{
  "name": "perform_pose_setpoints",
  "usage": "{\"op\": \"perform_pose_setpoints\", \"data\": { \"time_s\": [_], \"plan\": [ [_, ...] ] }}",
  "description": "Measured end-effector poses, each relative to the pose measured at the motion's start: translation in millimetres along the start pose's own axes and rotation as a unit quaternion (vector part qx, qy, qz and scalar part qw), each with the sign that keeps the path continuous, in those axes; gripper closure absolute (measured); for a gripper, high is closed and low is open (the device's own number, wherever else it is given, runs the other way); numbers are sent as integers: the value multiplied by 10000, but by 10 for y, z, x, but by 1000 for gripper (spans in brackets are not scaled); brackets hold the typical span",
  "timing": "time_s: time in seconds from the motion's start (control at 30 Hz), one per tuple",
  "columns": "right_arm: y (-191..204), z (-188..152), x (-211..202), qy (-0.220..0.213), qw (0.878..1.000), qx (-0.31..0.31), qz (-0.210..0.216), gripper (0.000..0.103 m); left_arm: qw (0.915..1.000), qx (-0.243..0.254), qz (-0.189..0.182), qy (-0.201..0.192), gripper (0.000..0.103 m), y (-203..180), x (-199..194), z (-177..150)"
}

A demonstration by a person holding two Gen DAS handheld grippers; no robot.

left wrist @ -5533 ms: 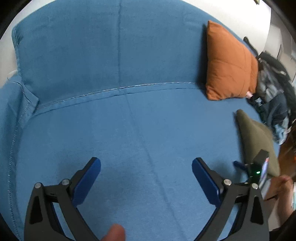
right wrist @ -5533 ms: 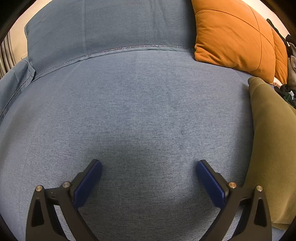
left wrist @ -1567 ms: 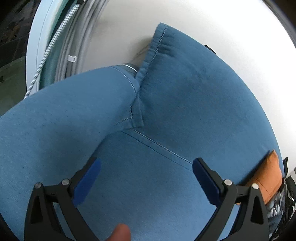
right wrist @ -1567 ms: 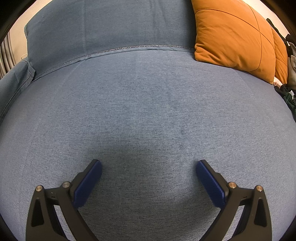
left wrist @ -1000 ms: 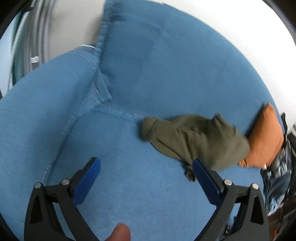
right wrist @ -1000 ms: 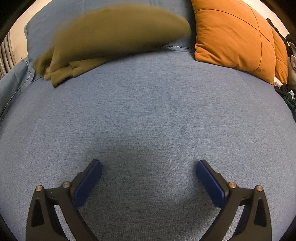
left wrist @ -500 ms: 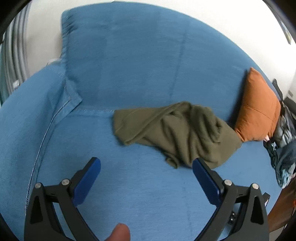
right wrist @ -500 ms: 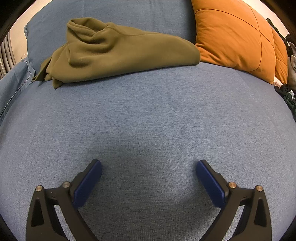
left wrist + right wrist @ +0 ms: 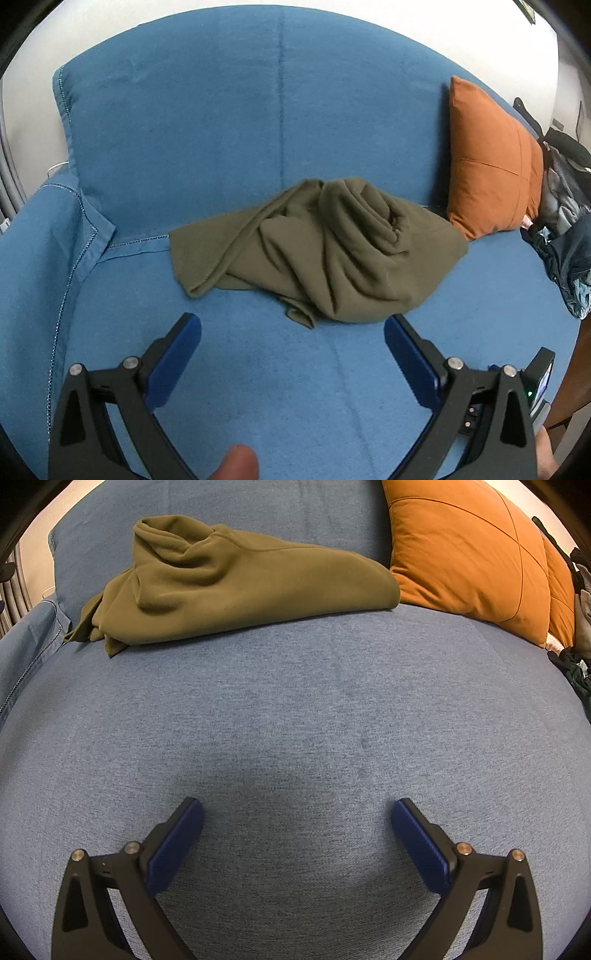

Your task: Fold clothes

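Olive garment (image 9: 325, 254) lies in a crumpled heap at the back of the blue sofa seat (image 9: 258, 369), against the backrest and just beside the orange cushion (image 9: 491, 166). It is not folded: the cloth is bunched into deep rolls, one flat corner sticks out toward your left, and a small twisted tail hangs at the front edge. I cannot tell from this heap which kind of garment it is.

Your left gripper (image 9: 291, 332) is held above the seat with its jaws spread wide and nothing between them; the front of the heap is near its fingertips. Your right gripper (image 9: 297, 814) is also wide open and empty, low over the bare seat, and the garment (image 9: 236, 583) is well apart from it at the back.

To my judgement, the heap must be opened flat before any fold can be good. Do not pinch the thick rolled middle, because you would lift several layers together and the bundle would stay tangled. Take instead a single edge: the flat corner on the left is the clearest place. Bring the right gripper closer and search for a second edge or corner far from the first. Close each gripper on one layer only, then lift and draw the cloth forward onto the free part of the seat, where there is room to spread it.
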State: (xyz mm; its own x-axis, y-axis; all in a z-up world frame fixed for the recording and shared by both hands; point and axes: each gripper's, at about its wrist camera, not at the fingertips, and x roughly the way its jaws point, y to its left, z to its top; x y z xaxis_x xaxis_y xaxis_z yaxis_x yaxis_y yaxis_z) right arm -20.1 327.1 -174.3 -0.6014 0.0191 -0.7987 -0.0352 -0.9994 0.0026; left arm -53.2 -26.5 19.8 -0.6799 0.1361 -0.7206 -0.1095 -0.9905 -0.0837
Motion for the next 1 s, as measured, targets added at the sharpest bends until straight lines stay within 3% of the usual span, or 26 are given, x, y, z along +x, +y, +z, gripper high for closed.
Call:
{"op": "perform_pose_setpoints", "data": {
  "time_s": [0.17,0.3,0.43,0.7,0.83,0.93,1.0],
  "plan": [
    [11,7,2,38,10000,14,5,0,9999,81,65,-72,2,10,-1,8],
    [-40,143,-150,120,9991,413,29,0,9997,147,165,-132,2,26,3,8],
    [102,475,-610,-605,9962,582,-245,0,9996,13,213,-176,2,111,-48,21],
    [590,1426,-1393,-1646,9819,936,100,0,9995,-215,93,-210,2,93,20,155],
    [692,1464,-1397,-1881,9772,979,107,0,9994,-270,183,-142,2,95,92,189],
    [597,1347,-1098,-1479,9785,1414,-248,0,9989,-444,155,18,2,150,181,180],
    [588,1376,-1080,-1489,9796,1322,-270,0,9981,-593,138,52,3,191,224,191]
  ]
}}
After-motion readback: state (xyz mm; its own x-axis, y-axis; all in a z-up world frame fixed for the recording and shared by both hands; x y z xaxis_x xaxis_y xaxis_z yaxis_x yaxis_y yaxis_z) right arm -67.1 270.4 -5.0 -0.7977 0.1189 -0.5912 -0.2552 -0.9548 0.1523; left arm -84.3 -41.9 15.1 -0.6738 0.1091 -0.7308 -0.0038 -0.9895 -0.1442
